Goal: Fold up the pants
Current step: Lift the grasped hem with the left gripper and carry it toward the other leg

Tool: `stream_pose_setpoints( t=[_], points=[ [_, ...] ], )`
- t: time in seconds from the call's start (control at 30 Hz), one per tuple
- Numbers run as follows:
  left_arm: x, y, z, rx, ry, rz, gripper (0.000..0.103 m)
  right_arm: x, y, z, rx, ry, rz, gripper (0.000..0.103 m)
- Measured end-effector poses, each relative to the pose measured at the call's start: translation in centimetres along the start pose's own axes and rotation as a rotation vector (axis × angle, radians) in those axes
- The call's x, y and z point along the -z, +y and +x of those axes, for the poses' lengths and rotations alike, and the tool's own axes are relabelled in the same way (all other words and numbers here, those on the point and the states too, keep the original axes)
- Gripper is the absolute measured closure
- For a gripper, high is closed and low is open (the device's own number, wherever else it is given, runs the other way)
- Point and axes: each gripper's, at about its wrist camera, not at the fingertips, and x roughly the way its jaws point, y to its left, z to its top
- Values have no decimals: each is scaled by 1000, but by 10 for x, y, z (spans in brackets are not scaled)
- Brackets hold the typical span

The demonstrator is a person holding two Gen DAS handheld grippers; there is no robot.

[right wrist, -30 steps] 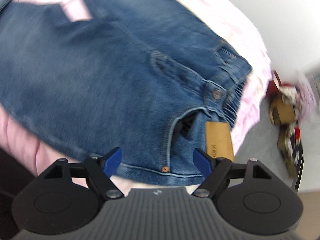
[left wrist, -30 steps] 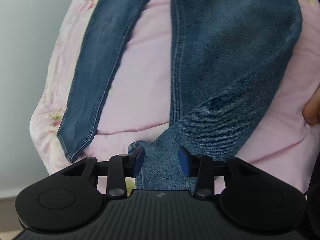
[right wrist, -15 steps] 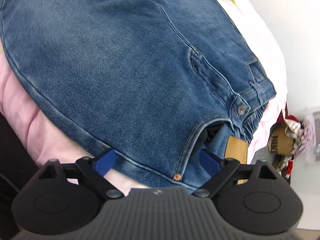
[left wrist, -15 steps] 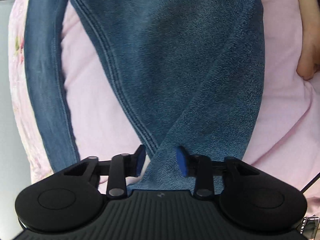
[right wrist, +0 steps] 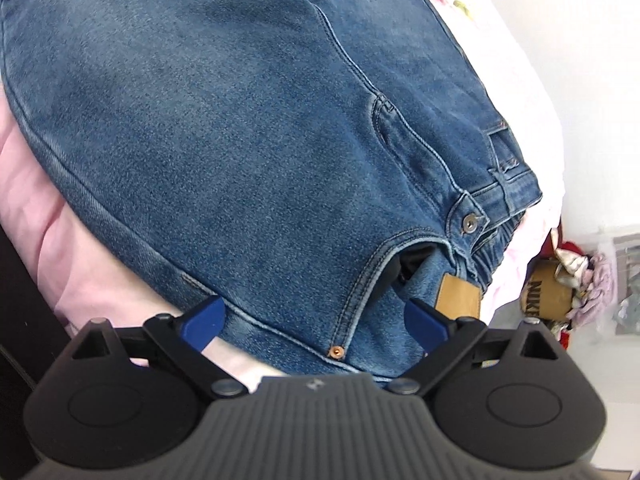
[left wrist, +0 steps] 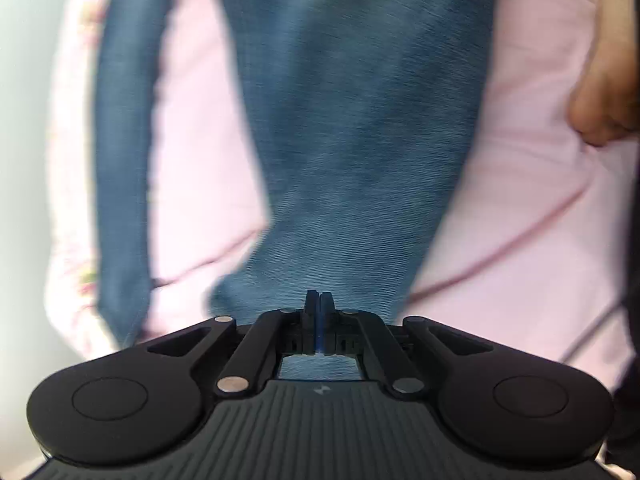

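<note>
Left gripper point(left wrist: 319, 307) clenched on a leg of blue denim pants point(left wrist: 360, 128); right gripper point(right wrist: 316, 318) released, spread over the waist point(right wrist: 404, 288)

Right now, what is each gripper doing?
Left gripper: just closed, apparently pinching the jeans leg.
Right gripper: open, just widened, astride the jeans' waist edge, holding nothing.

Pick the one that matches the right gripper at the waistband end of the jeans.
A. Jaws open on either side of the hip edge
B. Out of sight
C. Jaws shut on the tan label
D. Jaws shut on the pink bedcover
A: the right gripper has its blue fingers spread wide apart, with the hip edge of the jeans between them, not pinched.
</note>
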Motion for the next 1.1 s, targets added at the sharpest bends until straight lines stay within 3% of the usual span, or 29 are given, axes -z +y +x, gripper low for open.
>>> stream_pose_setpoints(
  t=[0.07,0.13,0.2,0.27,0.37,0.57,0.7,0.83,0.93,1.03,1.1],
  points=[
    [6,6,-12,-48,-93,6,87,1,0,-2,3,-1,-1,10],
    [5,16,-19,-32,-146,18,53,0,-1,-3,9,-1,1,10],
    [-1,26,-18,48,-169,23,47,0,-2,-4,19,-4,0,10],
    [-14,29,-15,104,-163,50,47,0,-3,-6,31,-5,1,10],
    [-27,32,0,112,-165,110,47,4,-4,-10,41,-12,-5,10],
    [-53,30,34,251,-114,212,47,17,-13,-10,21,-17,2,10],
    [-66,28,42,323,-47,240,70,28,-15,-9,-17,-35,-49,10],
    [-82,7,44,240,33,261,79,32,-5,-3,-35,-43,-160,10],
    [-76,-2,38,172,26,248,87,33,6,1,-14,-57,-245,10],
    [-65,9,31,182,58,103,98,35,15,6,26,-52,-307,12],
    [-57,16,24,183,65,24,98,36,19,6,43,-52,-313,12]
  ],
)
